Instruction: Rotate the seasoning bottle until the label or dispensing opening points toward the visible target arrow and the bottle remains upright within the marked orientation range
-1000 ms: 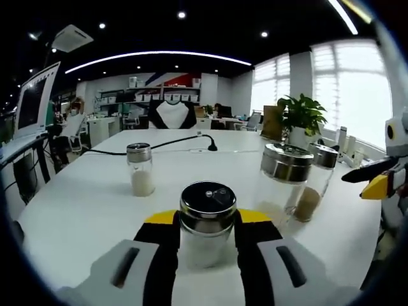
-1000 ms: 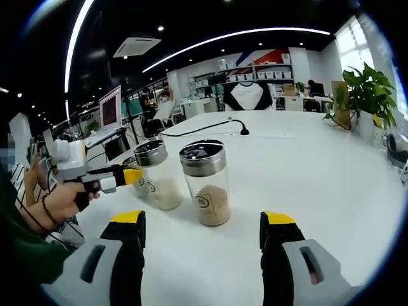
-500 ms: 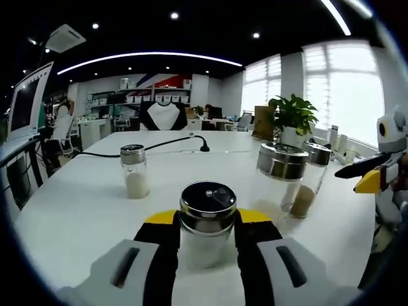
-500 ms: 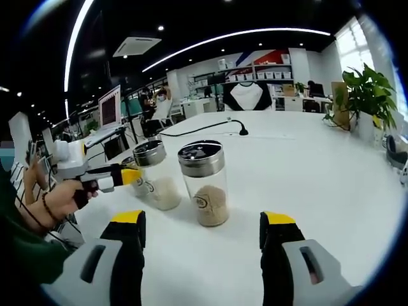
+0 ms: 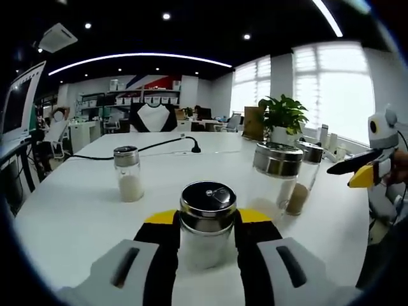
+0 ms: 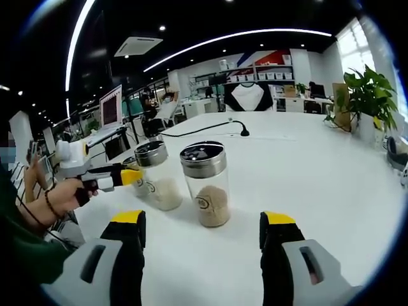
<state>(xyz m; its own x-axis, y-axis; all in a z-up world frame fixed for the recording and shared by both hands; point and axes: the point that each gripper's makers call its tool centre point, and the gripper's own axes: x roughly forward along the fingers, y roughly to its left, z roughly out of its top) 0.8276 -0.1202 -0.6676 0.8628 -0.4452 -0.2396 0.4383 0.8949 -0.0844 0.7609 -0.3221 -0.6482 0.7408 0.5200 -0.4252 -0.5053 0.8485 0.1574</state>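
You had the left gripper [image 5: 205, 239] clamped on the seasoning bottle [image 5: 206, 223], its black jaws pressed against the glass on both sides just below the steel shaker lid, and the bottle stood upright on the white table [image 5: 76, 210] close in front of you. Your right gripper [image 6: 203, 239] hung with its jaws wide apart and nothing between them, aimed at the jar of brown seasoning [image 6: 207, 185], with a jar of white grains [image 6: 157, 175] just beside that. A smaller shaker [image 5: 128, 173] stood well apart to the left. I judged this the turning step, with the grasp made. No target arrow could be made out on the table, so the next move called for twisting slowly about the bottle's own axis and keeping it level.
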